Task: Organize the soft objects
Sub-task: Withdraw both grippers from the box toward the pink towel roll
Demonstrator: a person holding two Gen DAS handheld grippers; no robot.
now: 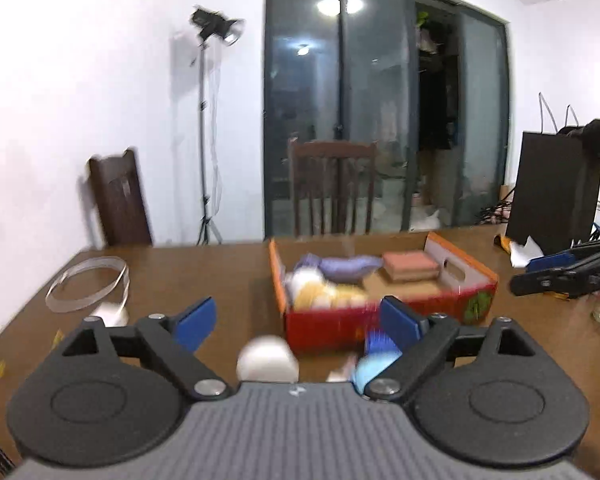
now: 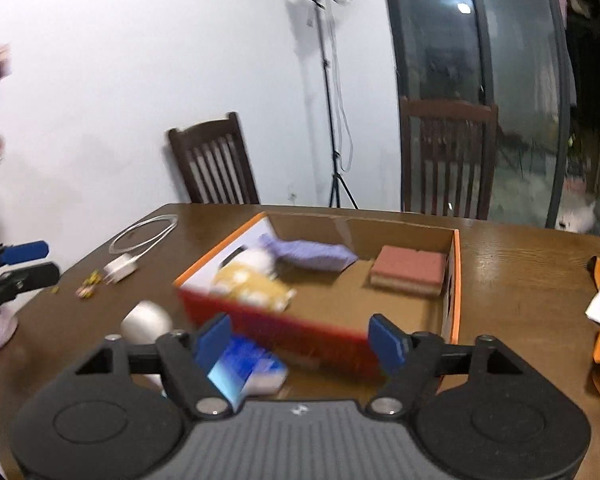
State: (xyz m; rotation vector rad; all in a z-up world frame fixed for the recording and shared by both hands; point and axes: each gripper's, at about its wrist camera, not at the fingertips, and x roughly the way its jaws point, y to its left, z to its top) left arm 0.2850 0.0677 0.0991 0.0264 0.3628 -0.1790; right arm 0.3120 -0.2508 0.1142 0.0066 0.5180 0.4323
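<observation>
Ahead of both empty, spread-apart hand-held grippers, left (image 1: 296, 320) and right (image 2: 300, 338): cardboard box (image 2: 454, 280) collecting sponge (image 2: 408, 270), plush toys; white ball (image 1: 267, 360), blue packet (image 2: 244, 368) outside on counter (image 2: 520, 280).

One box (image 2: 454, 280), two chairs (image 2: 216, 164).

No legible text is showing in either wrist view.
Motion blur is smearing the printed red side of the cardboard box (image 1: 384, 320) and the blue packet (image 2: 246, 364) on the bench; a small pale mark on each claw housing is staying too tiny to read.
</observation>
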